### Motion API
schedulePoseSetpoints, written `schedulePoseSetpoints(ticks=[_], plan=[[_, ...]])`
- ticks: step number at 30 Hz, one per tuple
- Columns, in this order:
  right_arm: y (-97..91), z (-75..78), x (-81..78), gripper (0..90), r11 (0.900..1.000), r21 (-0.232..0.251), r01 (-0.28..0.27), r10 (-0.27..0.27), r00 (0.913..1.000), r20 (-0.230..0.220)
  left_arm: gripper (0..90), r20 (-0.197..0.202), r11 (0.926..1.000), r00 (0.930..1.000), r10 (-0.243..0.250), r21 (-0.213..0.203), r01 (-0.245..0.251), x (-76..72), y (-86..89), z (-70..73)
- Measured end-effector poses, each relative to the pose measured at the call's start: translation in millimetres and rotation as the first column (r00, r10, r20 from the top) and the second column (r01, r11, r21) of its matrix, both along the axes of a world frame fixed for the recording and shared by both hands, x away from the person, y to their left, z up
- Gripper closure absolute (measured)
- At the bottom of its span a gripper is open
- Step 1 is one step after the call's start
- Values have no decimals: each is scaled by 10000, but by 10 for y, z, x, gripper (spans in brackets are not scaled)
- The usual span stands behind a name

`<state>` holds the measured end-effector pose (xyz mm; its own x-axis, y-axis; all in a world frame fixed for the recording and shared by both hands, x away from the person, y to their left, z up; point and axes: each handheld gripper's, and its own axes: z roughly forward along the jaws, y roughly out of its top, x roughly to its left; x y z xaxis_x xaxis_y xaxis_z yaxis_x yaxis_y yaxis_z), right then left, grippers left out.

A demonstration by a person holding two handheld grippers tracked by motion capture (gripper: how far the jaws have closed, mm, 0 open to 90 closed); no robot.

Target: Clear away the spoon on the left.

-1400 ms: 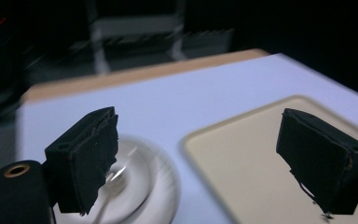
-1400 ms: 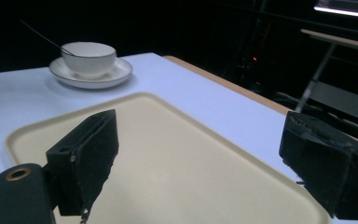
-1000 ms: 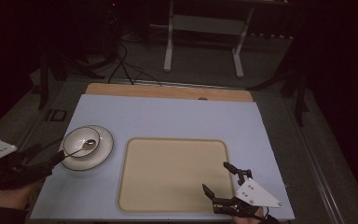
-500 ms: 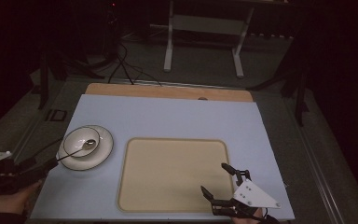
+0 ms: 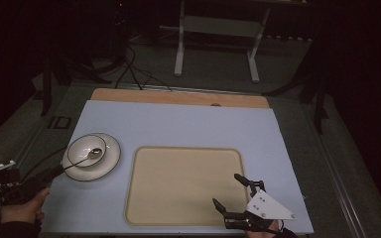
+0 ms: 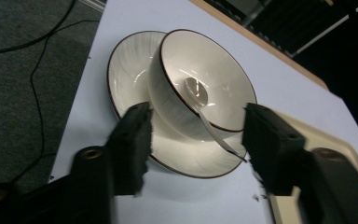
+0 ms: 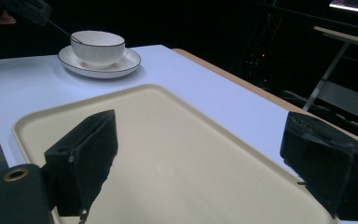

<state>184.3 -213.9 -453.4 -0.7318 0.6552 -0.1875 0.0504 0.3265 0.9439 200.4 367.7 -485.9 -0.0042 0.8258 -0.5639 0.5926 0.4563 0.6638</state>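
Note:
A white bowl (image 5: 85,148) with a dark rim stands on a matching plate (image 5: 110,159) at the table's left. A metal spoon (image 5: 92,153) lies in the bowl, its handle sticking out over the rim toward my left gripper (image 5: 54,171). In the left gripper view the jaws of my left gripper (image 6: 198,112) have just been closing. The tip of the spoon (image 6: 214,135) handle sits between them by the right jaw, with a wide gap left. My right gripper (image 5: 226,188) hangs open over the near right corner of the beige tray (image 5: 178,173).
The pale blue table top (image 5: 178,124) has a wooden strip (image 5: 178,97) along its far edge. The beige tray (image 7: 168,140) is bare. Cables and a metal stand (image 5: 216,39) are on the dark floor beyond the table.
My left hand has sunk toward the table beside the plate and its jaws have narrowed around the spoon handle's end. The right gripper has stayed where it was.

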Motion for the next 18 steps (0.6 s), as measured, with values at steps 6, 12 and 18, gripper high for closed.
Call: schedulePoseSetpoints(ticks=[6,12,18], plan=[[5,-8,1,112,10000,-43,5,-5,10000,-29,611,28,9997,10000,52,-251,-52,-5,-1,-30],[-1,-8,3,112,10000,-26,37,-37,10000,-26,706,102,9989,9999,77,-465,-72,0,-6,-29],[3,-10,1,112,10000,-57,44,-44,10000,-32,792,158,9976,9997,201,-659,-190,5,-11,-30]])
